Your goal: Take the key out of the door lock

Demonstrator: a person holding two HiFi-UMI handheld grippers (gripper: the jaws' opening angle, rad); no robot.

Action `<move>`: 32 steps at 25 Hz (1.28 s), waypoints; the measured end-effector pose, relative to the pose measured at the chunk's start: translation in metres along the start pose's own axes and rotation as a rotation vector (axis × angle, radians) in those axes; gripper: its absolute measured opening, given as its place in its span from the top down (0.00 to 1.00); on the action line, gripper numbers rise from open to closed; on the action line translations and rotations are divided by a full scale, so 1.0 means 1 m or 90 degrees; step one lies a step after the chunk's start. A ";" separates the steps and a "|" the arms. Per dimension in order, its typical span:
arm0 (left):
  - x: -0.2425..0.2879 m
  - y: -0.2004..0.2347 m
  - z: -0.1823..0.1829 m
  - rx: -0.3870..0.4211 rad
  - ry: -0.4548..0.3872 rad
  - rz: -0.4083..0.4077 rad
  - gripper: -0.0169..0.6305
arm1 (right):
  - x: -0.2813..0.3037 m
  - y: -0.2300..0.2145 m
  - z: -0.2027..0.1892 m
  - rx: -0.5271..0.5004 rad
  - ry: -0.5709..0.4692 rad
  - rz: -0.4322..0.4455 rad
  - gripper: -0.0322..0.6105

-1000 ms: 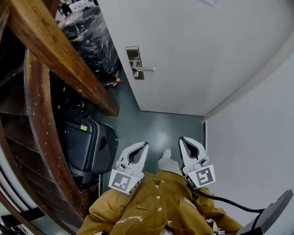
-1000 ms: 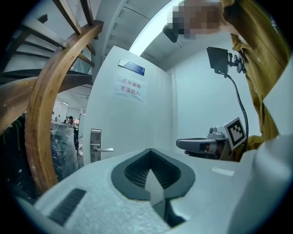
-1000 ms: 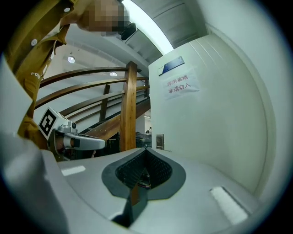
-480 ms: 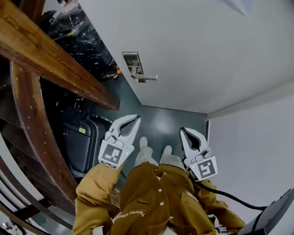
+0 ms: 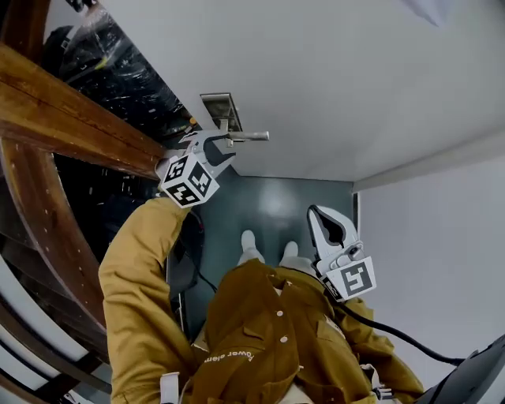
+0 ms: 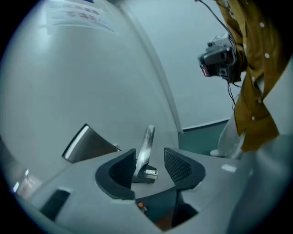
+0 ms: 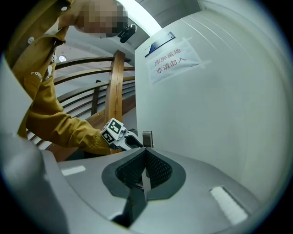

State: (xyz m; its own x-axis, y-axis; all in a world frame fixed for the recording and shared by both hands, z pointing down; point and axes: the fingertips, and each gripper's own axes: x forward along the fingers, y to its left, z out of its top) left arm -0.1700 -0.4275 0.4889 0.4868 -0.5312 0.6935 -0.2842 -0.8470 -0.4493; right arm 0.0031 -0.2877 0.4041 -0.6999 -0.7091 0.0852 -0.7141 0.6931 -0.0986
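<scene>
Door handle (image 5: 248, 136) on the lock plate (image 5: 218, 105) of the door (image 5: 339, 79), between the opening jaws of the left claw (image 5: 223, 148); wooden railing (image 5: 71, 118) to the left; right claw (image 5: 316, 215) apart from the door.

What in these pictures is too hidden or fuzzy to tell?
- Key, head view: too small, behind the left gripper, whose jaws are opening.
- Small metal piece between those jaws, left gripper view: blurred; key or not, unclear.
- Door notice, left gripper view: blurred.
- Dark wrapped heap, head view: half behind the wooden beam.
</scene>
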 end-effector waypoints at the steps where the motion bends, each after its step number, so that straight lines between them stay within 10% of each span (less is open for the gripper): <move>1: 0.007 0.000 -0.002 0.045 0.019 -0.014 0.67 | 0.003 0.000 0.000 -0.001 0.001 -0.002 0.94; 8: 0.047 0.003 -0.009 0.223 0.130 -0.088 0.67 | 0.021 0.001 -0.007 0.009 0.016 -0.006 0.94; 15: 0.058 0.007 -0.013 0.114 0.106 -0.129 0.81 | 0.068 -0.009 -0.048 0.091 0.027 0.030 0.94; 19: 0.057 0.007 -0.011 0.115 0.103 -0.131 0.82 | 0.107 -0.034 -0.088 0.226 0.007 -0.014 0.94; 32: 0.054 0.003 -0.007 0.112 0.078 -0.142 0.81 | 0.237 -0.037 -0.172 0.672 -0.012 0.099 0.74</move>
State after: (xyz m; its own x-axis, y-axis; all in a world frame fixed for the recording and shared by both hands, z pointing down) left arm -0.1508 -0.4592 0.5290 0.4151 -0.3402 0.8438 -0.0288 -0.9319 -0.3616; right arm -0.1382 -0.4584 0.5981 -0.7761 -0.6304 -0.0169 -0.2394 0.3193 -0.9169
